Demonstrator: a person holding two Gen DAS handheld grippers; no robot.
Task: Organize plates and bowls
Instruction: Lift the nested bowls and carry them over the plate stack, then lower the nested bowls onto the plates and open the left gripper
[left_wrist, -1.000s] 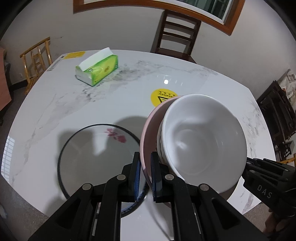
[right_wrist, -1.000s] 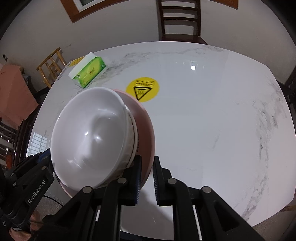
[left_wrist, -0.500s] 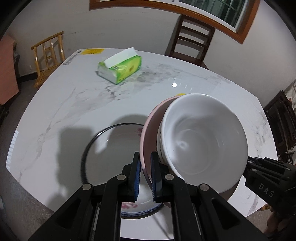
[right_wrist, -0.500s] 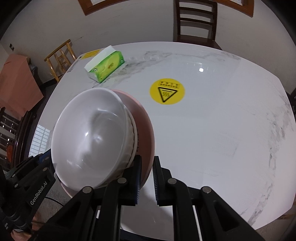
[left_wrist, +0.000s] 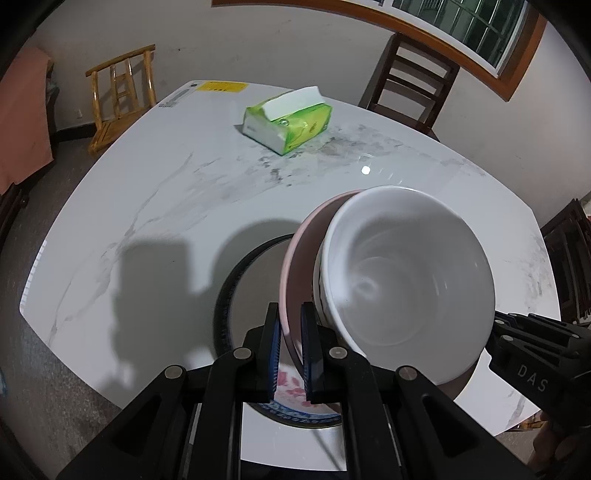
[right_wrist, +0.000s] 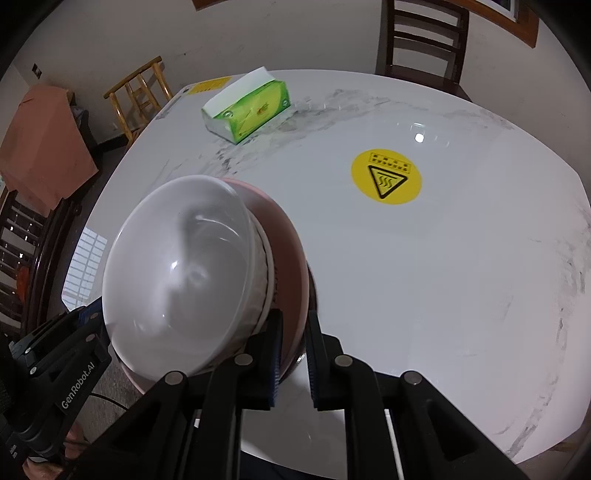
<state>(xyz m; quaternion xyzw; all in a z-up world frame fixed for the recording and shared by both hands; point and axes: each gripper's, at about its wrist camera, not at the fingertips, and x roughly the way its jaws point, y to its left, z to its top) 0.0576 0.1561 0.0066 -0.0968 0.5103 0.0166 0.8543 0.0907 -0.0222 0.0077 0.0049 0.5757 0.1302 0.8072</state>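
We see a glossy white ceramic bowl (left_wrist: 406, 269) nested in a shallow pink plate (left_wrist: 299, 258), both empty and raised clear of the desk, tilted slightly. Beneath them lies a flat glass plate with a dark rim (left_wrist: 236, 288) (pink floral print at its centre).

Both wrist views close, opposite sides, sharing white bowl (left_wrist: 402, 273) (right_wrist: 181, 273).

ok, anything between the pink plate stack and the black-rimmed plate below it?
Nothing visible. The pink plate, white bowl on it, is clamped at opposite rims by the left gripper and right gripper, above the black-rimmed plate. Only air shows between them.
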